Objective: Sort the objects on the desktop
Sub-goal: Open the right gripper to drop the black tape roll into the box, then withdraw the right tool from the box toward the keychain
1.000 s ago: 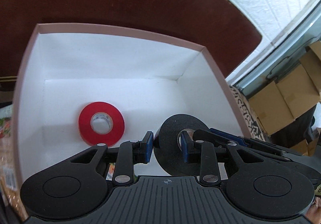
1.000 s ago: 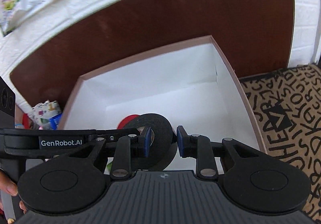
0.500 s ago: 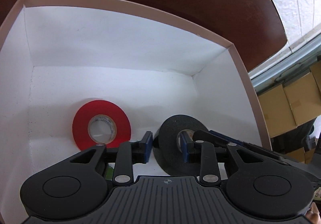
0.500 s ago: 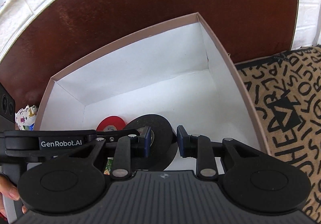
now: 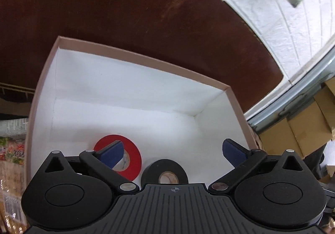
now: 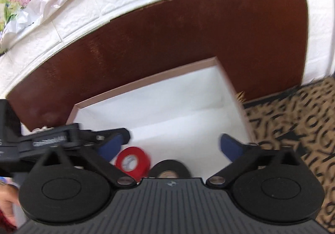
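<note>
A black tape roll (image 5: pixel 164 172) lies flat on the white floor of a pink-rimmed box (image 5: pixel 144 59), beside a red tape roll (image 5: pixel 134 157). My left gripper (image 5: pixel 172 152) is open and empty above the box's near side, the black roll below and between its blue pads (image 5: pixel 233 151). My right gripper (image 6: pixel 170 146) is also open and empty over the same box (image 6: pixel 146 83); the black roll (image 6: pixel 169 168) and red roll (image 6: pixel 134 160) show below it. The left gripper's body crosses the right wrist view at left.
The box stands on a dark brown table (image 5: pixel 125 13) against a white brick-pattern wall (image 5: pixel 261 3). A patterned mat (image 6: pixel 293 118) lies right of the box. Cardboard boxes (image 5: pixel 303 129) stand beyond the table's right edge. Snack packets (image 5: pixel 10 160) lie at left.
Both grippers opened and let go of the black tape roll, which now lies flat in the box beside the red roll. Both grippers have pulled back and up from the box.
</note>
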`<state>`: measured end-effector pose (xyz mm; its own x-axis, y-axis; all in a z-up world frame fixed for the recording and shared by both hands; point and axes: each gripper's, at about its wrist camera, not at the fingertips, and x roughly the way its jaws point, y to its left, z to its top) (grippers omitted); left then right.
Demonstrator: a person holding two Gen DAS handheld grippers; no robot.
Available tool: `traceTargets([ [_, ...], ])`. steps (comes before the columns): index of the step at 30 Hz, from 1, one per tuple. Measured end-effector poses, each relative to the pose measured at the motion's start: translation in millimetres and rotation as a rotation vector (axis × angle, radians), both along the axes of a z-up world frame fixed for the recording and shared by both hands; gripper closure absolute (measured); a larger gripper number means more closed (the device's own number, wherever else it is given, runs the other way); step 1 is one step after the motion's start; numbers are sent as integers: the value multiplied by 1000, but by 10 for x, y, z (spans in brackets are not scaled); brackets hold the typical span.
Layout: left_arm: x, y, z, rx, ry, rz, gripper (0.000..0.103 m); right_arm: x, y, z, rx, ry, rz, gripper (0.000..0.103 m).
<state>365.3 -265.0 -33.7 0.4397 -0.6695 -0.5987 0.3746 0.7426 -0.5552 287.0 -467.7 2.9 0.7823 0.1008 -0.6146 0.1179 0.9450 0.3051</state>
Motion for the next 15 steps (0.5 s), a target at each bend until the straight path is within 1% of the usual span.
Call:
traceTargets([
  [2,-69,13,46,1,-22,3,0,-71,0,25,11,-8,9,0],
  [7,-273,63,156,12,-102,7,0,-208,-27,25,44,26,-5,0],
  [10,-412,68,221,25,-123,-10,0,-295,-17,-4,47,41,-23,0],
  [15,-616,111,319,38,-165,-6,0,-465,-9,24,58,55,-41,0],
])
